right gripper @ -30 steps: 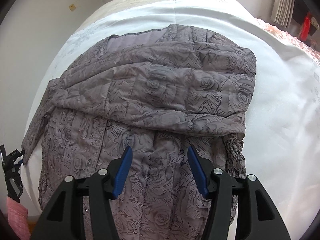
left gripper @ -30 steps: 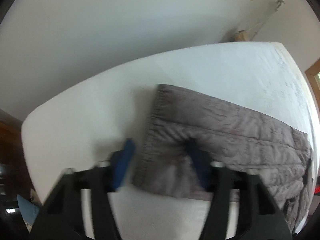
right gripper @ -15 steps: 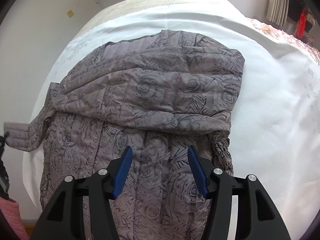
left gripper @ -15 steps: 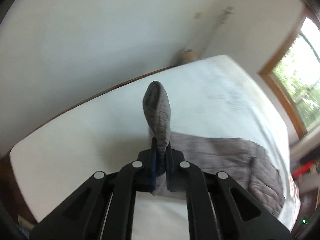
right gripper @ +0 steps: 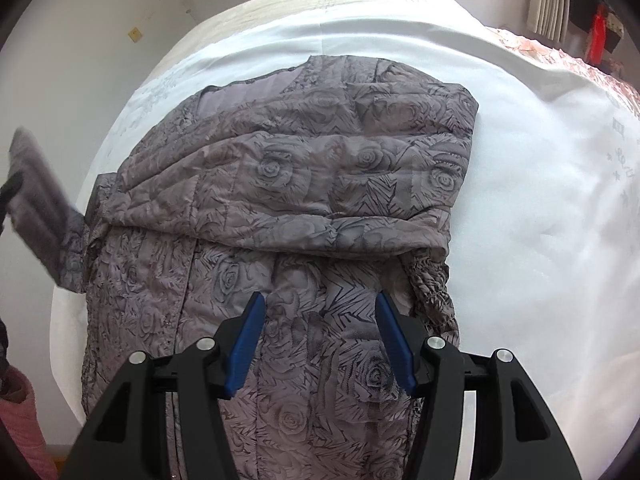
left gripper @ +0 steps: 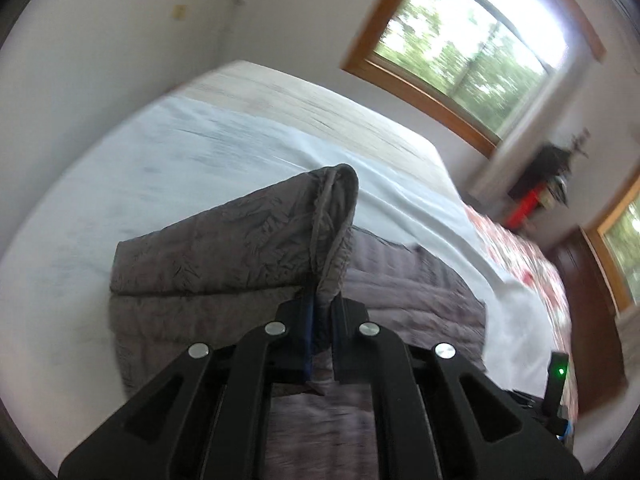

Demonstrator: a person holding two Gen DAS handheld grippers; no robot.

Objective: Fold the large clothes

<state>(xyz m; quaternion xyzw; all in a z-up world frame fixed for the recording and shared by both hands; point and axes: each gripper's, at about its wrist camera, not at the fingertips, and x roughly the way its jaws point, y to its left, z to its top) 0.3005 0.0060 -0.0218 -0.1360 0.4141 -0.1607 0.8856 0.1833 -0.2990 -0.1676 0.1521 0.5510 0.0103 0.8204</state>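
A grey quilted jacket with a rose pattern [right gripper: 320, 200] lies spread on a white bed sheet [right gripper: 540, 200], one sleeve folded across its chest. My left gripper [left gripper: 322, 312] is shut on the cuff of the other sleeve [left gripper: 256, 248], which hangs lifted above the jacket body [left gripper: 400, 288]. In the right wrist view that lifted sleeve [right gripper: 36, 208] shows blurred at the far left edge. My right gripper [right gripper: 320, 340] hovers open over the jacket's lower half, with its blue pads [right gripper: 244, 344] apart and pressing on nothing.
The bed's sheet [left gripper: 120, 168] extends toward a white wall and a wood-framed window [left gripper: 460, 52]. A floral cover [left gripper: 520, 260] lies along the bed's right side. A pink sleeve of a person [right gripper: 24, 432] shows at lower left.
My left gripper closed on the sleeve cuff, lifted it off the bed and swung it over toward the jacket body. The right gripper stayed in place, open.
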